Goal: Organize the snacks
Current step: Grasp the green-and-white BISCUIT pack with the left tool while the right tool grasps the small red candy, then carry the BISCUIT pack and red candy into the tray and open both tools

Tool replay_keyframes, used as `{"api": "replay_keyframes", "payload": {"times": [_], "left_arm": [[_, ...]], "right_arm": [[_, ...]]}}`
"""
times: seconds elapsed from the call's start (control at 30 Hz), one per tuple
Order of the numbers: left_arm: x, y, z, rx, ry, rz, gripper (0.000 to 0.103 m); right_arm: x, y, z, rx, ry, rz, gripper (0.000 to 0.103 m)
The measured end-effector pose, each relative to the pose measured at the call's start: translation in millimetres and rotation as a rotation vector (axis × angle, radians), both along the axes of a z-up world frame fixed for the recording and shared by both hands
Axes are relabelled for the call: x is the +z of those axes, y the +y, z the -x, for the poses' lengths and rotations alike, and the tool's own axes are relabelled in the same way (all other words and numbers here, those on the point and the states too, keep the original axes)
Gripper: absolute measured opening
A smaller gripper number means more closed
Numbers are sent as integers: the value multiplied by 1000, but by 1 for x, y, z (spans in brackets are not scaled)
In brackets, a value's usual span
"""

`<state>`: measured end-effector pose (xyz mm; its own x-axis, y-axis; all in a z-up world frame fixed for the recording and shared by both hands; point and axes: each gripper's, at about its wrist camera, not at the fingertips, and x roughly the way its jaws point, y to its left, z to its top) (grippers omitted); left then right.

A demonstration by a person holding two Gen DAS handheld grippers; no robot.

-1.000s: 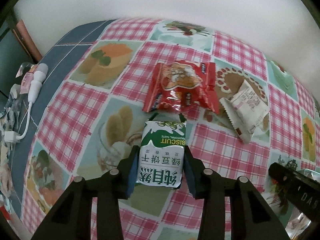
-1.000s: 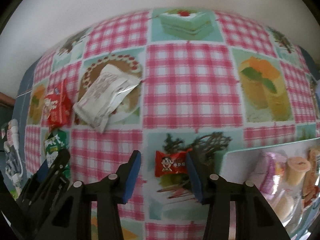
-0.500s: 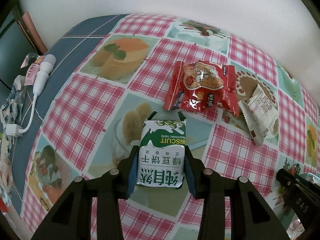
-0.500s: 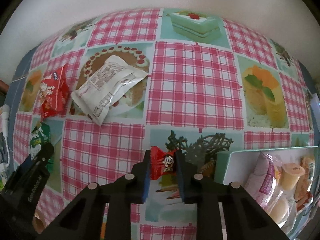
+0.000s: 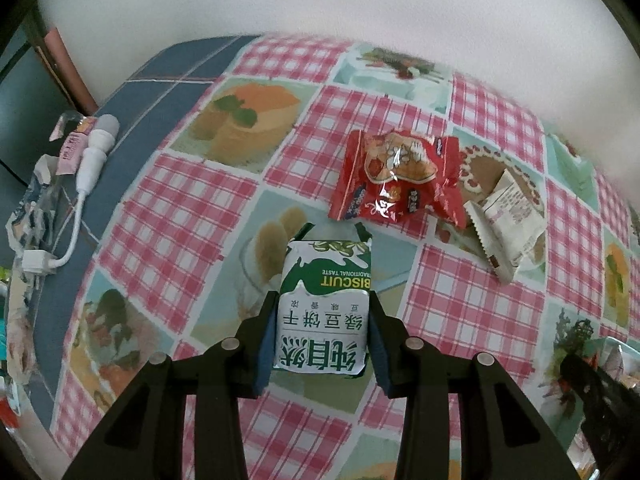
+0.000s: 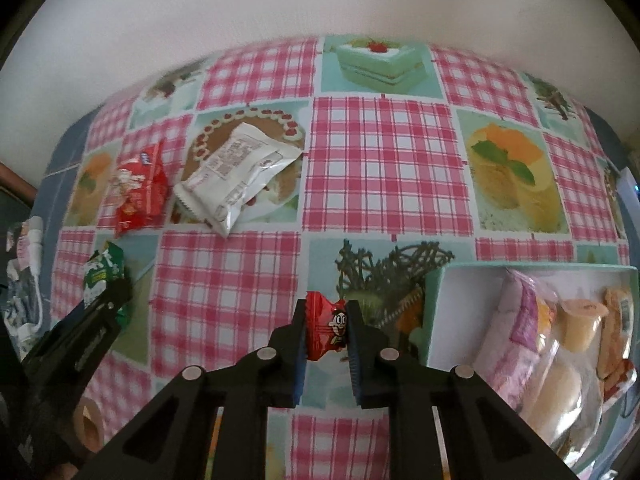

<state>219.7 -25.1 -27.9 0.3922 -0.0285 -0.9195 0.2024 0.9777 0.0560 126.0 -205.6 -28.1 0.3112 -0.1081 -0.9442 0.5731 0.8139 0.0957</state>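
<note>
Gripping a red candy (image 6: pixel 325 330) in your right tongs (image 6: pixel 327 334); left tongs (image 5: pixel 321 334) clamp the biscuit pack (image 5: pixel 323 308) above the table (image 5: pixel 180 216).

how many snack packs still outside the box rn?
4: green biscuit pack in left gripper, small red candy in right gripper, red pack and white pack on tablecloth.

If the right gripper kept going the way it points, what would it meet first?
Probably the tablecloth just left of the snack tray; the right gripper points steeply down, shut on a small red candy. Depth is unclear.
</note>
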Motion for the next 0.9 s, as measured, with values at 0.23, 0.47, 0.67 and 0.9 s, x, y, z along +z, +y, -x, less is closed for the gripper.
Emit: {"api": "replay_keyframes", "payload": {"times": [0.23, 0.47, 0.67, 0.9], "left_arm": [[31, 7, 22, 3, -36, 5, 42], [61, 6, 46, -23, -80, 16, 42], [82, 4, 67, -44, -122, 12, 42], [96, -13, 96, -98, -155, 19, 42]], "right_arm": [[28, 18, 41, -25, -57, 13, 18], [55, 25, 72, -63, -97, 30, 18], [57, 19, 97, -123, -126, 35, 18], [59, 9, 136, -194, -147, 23, 18]]}}
